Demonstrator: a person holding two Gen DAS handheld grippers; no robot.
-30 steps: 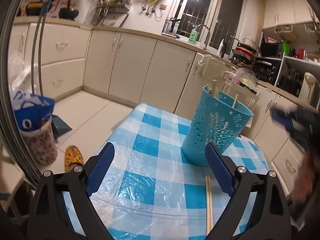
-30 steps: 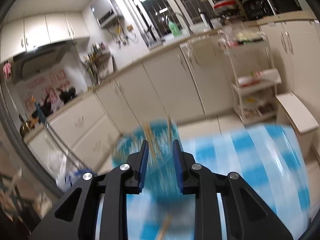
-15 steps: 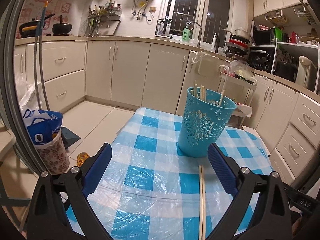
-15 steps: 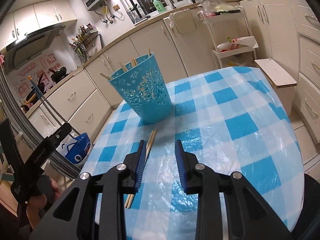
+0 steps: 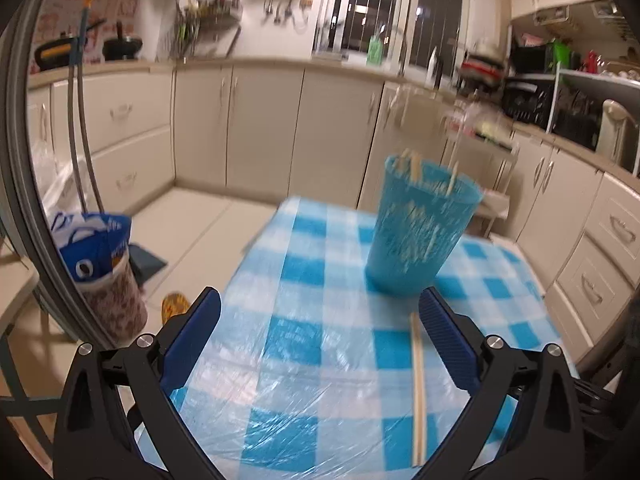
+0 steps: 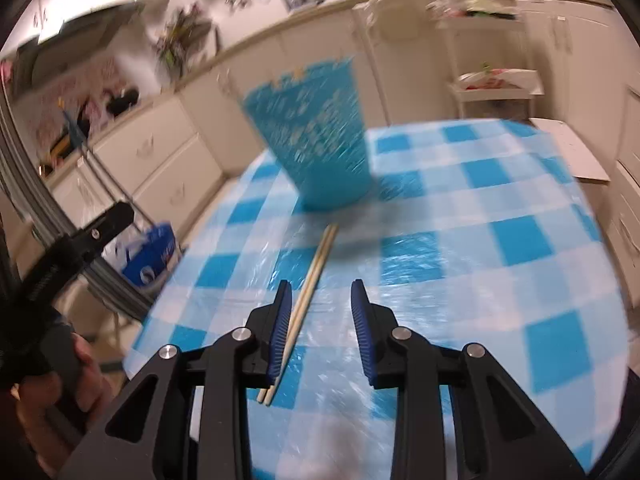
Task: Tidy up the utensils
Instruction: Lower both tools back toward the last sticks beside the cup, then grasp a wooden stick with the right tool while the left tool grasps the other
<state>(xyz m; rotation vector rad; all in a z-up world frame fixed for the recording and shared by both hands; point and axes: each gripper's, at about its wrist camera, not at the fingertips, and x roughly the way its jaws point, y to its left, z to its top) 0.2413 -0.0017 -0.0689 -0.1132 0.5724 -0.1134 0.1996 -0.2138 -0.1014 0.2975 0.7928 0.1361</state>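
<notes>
A pair of wooden chopsticks lies on the blue-checked table, in front of a blue perforated cup that holds several more sticks. My right gripper hangs low over the pair, its jaws a narrow gap apart. The sticks run under its left finger and no pad presses on them. My left gripper stands further back with its jaws opening wide and nothing gripped. In its view the chopsticks lie just inside its right finger.
A hand holds the left gripper's handle at the table's left edge. On the floor to the left are a blue bag on a patterned bin and a slipper. Cabinets and a white cart stand behind the table.
My right gripper has come down from above the cup to just over the chopsticks on the table. My left gripper has drawn back a little from the cup.
</notes>
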